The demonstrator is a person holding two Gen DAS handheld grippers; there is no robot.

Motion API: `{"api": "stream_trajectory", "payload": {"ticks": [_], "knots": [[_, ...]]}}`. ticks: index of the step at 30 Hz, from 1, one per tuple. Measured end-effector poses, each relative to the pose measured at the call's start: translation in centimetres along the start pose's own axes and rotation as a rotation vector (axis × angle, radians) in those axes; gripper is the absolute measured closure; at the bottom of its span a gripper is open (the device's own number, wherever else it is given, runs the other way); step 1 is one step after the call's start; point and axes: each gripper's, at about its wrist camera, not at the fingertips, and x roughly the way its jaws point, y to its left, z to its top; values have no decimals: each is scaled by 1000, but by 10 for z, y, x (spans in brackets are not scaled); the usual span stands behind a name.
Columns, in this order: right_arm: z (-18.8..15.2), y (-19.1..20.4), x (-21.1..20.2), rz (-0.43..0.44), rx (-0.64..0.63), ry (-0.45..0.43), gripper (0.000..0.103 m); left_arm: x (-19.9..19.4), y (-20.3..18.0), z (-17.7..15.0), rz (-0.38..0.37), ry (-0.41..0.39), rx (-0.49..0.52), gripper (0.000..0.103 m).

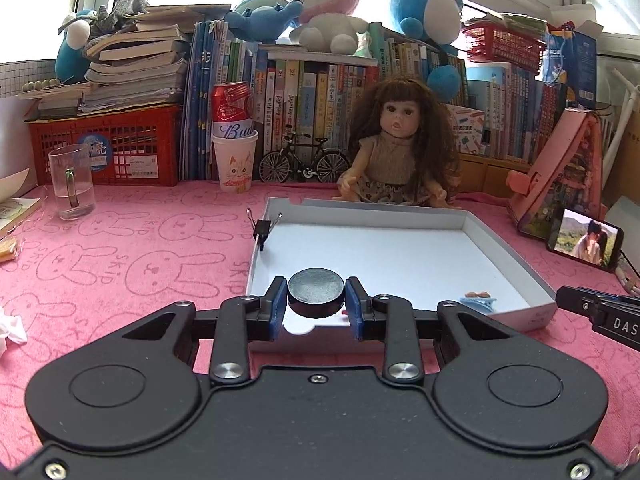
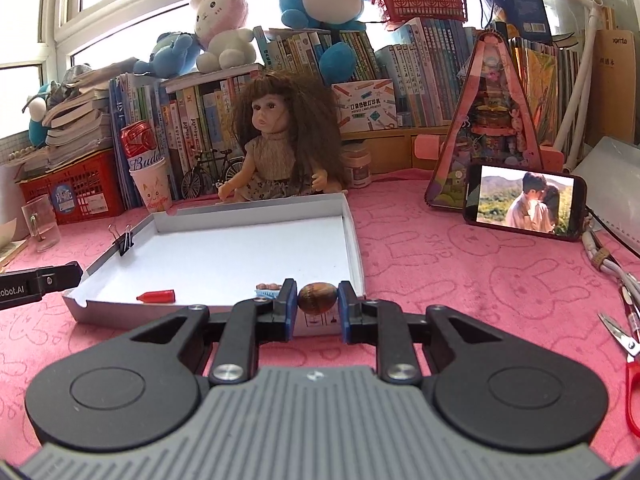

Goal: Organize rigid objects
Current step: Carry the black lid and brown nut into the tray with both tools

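Observation:
A shallow white cardboard tray (image 1: 400, 256) lies on the pink cloth; it also shows in the right wrist view (image 2: 224, 248). My left gripper (image 1: 317, 304) is shut on a black round disc (image 1: 316, 290), held over the tray's near-left corner. My right gripper (image 2: 318, 304) is shut on a brown oval nut-like object (image 2: 317, 297), held over the tray's near-right corner. In the tray lie a red cap (image 2: 157, 296) and a small light-blue clip (image 2: 267, 290), which also shows in the left wrist view (image 1: 478, 301). A black binder clip (image 1: 264, 227) grips the tray's left wall.
A doll (image 1: 398, 148) sits behind the tray. A phone (image 2: 524, 200) leans at the right against a pink toy house (image 2: 486, 120). Red-handled scissors (image 2: 624, 352) lie at the far right. A glass mug (image 1: 72, 184), paper cup with a can (image 1: 236, 160) and books stand at the back.

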Motion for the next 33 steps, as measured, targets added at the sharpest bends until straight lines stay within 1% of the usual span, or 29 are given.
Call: {"api": "stream_trajectory", "payload": {"ticks": [4,10,18,23,29,33], "knots": [[5,0,14,-7,-4,17,78,16,2,7,12,16,8,74],[11,3,33,-10,-16,50,78,42,4,10,13,72,0,74],[17,1,61,0,15,138,78,71,3,12,35,165,6,74],[21,-1,74,0,38,193,78,85,5,14,41,219,-9,74],[28,0,86,-9,56,250,77,95,4,15,43,251,-9,74],[33,2,98,-14,38,305,78,100,2,16,41,267,1,74]]}}
